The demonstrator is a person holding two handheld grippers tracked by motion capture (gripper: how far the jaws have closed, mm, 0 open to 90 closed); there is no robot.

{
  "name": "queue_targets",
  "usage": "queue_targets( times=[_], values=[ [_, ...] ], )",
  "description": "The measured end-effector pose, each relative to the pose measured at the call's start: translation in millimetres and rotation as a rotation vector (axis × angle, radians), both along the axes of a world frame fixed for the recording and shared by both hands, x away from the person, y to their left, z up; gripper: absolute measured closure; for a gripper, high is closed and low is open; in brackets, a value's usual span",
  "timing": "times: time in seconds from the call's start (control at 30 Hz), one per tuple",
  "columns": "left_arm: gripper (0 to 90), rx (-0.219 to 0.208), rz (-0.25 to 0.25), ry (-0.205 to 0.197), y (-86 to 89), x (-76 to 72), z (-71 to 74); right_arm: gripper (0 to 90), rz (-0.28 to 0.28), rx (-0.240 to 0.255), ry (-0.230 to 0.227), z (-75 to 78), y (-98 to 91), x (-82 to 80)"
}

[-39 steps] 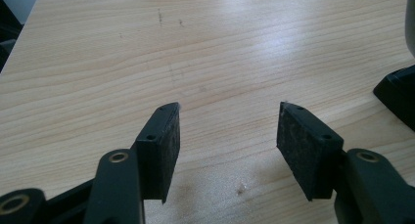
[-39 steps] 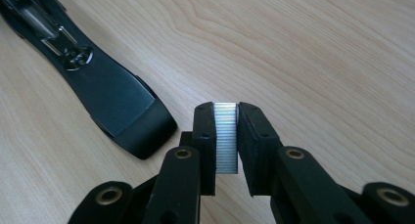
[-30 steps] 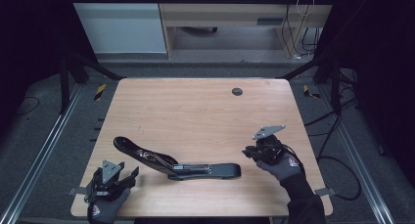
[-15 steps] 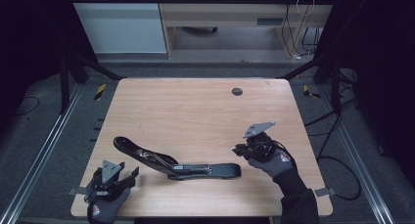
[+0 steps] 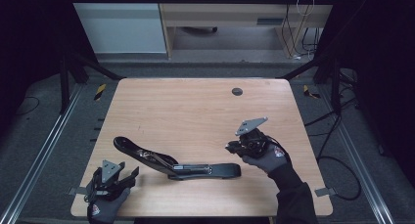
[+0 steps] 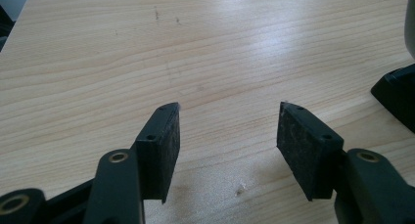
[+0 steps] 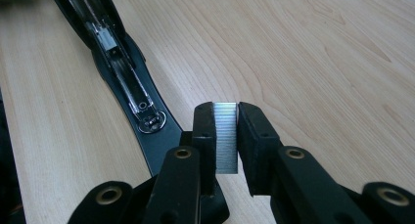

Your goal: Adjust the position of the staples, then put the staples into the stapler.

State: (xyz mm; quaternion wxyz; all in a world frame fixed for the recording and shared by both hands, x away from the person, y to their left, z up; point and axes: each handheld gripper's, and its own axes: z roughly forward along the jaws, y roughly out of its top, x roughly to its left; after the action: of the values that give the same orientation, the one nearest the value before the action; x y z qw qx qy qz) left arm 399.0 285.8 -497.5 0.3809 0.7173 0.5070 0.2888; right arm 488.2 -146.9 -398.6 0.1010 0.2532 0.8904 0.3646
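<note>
A long black stapler lies swung open flat on the wooden table, its staple channel facing up. My right gripper hovers just above the stapler's right end, shut on a silvery strip of staples held between its pads. The stapler's base runs right under those jaws. My left gripper rests at the table's front left corner, open, with bare wood between its pads. A black edge of the stapler shows at its right.
A small dark round grommet sits in the tabletop near the far edge. Metal rails run along both sides of the table. A cabinet and cables stand on the floor beyond the far edge.
My right gripper has moved left and slightly up with the staples, closer to the stapler's right end. The left gripper has stayed put.
</note>
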Motion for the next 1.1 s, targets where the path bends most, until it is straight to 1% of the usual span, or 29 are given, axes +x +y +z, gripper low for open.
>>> queue_targets(
  times=[0.03, 0.3, 0.53, 0.6, 0.73, 0.8, 0.93, 1.03, 1.07, 1.1],
  values=[
    [41.5, 0.001, 0.000, 0.000, 0.0, 0.0, 0.0, 78.4, 0.002, -0.008, -0.001, 1.1, 0.8, 0.0],
    [41.4, 0.003, -0.002, 0.007, 0.2, 1.1, -0.6, 78.4, 0.047, -0.011, -0.001, 7.3, 7.0, 3.0],
    [41.3, 0.001, -0.001, 0.008, 0.6, 1.0, -0.4, 78.4, 0.074, -0.018, 0.004, 8.1, 12.5, 5.3],
    [41.3, -0.001, 0.000, 0.007, 0.6, 0.7, -0.2, 78.4, 0.090, -0.013, 0.003, 8.6, 14.2, 5.5],
    [41.3, 0.000, -0.002, 0.013, -0.1, 1.5, -0.6, 78.4, 0.115, -0.020, -0.002, 9.7, 17.5, 5.3],
    [41.3, -0.002, -0.003, 0.013, -0.2, 1.3, -0.4, 78.4, 0.124, -0.015, 0.001, 8.7, 19.6, 5.5],
    [41.2, -0.005, 0.001, 0.016, 0.5, 1.6, -0.3, 78.3, 0.148, -0.024, 0.007, 7.0, 23.5, 6.7],
    [41.2, -0.004, 0.003, 0.018, 0.4, 1.7, -0.3, 78.4, 0.158, -0.023, 0.006, 7.5, 26.2, 8.0],
    [41.2, -0.004, 0.003, 0.018, 0.3, 1.8, -0.3, 78.4, 0.168, -0.013, 0.001, 7.5, 27.5, 8.6],
    [41.2, -0.001, 0.003, 0.018, 0.5, 2.1, -0.4, 78.4, 0.174, -0.013, 0.001, 7.8, 28.1, 8.8]
  ],
)
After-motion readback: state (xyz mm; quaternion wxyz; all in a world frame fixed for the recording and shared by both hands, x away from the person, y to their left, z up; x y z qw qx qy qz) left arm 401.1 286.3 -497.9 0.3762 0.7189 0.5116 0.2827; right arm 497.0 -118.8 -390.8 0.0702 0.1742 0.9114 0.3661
